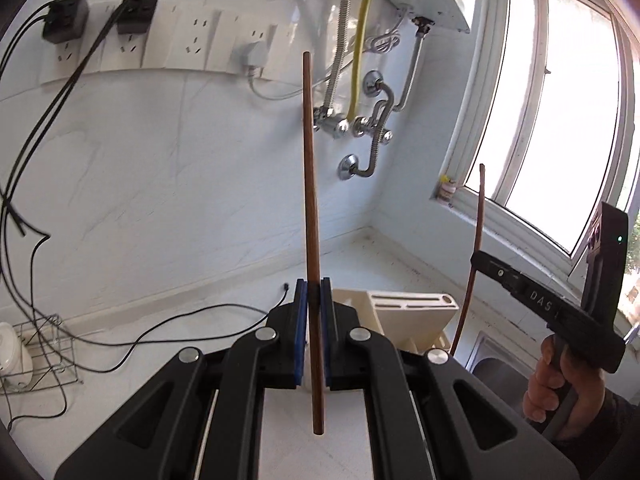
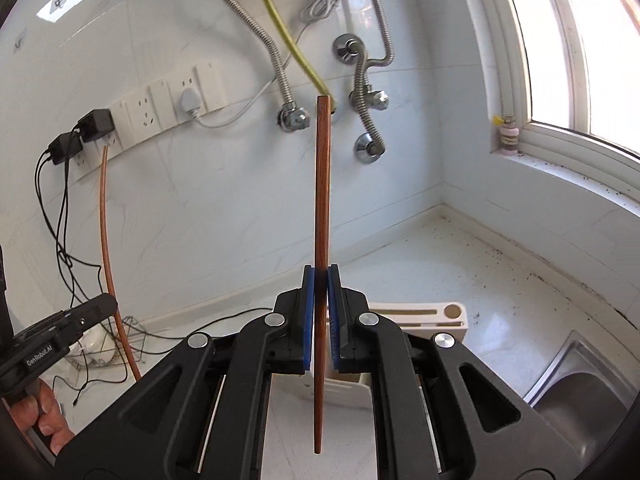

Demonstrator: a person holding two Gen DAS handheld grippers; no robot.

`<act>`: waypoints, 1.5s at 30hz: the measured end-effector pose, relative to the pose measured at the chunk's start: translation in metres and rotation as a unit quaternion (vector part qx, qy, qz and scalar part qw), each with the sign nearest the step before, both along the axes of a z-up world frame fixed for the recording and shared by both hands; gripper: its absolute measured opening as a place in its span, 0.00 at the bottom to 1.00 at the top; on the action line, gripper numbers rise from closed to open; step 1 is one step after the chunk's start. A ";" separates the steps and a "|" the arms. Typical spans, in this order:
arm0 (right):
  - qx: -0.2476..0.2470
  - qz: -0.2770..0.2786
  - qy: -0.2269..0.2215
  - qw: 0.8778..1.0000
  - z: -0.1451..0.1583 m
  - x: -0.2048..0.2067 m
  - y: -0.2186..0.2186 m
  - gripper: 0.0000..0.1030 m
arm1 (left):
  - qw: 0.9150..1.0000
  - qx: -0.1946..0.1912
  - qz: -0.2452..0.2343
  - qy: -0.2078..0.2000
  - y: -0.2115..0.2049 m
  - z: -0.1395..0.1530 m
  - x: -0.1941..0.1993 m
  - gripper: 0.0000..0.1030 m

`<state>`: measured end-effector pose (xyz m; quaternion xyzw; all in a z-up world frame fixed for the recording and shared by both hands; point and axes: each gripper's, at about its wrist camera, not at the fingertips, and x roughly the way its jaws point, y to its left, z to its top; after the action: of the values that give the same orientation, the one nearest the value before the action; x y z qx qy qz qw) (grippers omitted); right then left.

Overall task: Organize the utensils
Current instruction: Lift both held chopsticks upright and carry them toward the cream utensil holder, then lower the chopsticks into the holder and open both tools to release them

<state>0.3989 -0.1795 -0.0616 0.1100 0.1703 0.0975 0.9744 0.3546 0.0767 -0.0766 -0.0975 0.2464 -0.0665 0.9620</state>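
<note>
Two chopsticks are held upright: one (image 1: pixel 311 184) clamped in the left gripper (image 1: pixel 313 300), one (image 2: pixel 322 216) in the right gripper (image 2: pixel 320 292).

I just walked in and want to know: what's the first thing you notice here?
Two brown chopsticks stand straight up, one pinched in the left gripper and one in the right gripper, both jaws shut tight. Behind them, shiny metal hoses snake down the white wall, and a cream utensil holder sits on the counter below.
</note>
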 end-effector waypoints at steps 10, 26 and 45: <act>-0.055 -0.059 -0.103 0.991 -0.001 0.004 -0.021 0.06 | 0.996 -0.026 -0.052 -0.072 -0.029 -0.005 0.069 0.06; -0.053 -0.087 -0.109 0.989 -0.033 0.026 -0.045 0.06 | 0.992 -0.025 -0.083 -0.093 -0.044 -0.048 0.106 0.06; -0.069 -0.142 -0.154 0.975 -0.039 0.006 -0.039 0.83 | 0.991 -0.010 -0.012 -0.132 -0.038 -0.056 0.084 0.95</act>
<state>0.4051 -0.2189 -0.1005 0.0491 0.0072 -0.0379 0.9980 0.4385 0.0391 -0.1325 -0.0941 0.1179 -0.0930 0.9842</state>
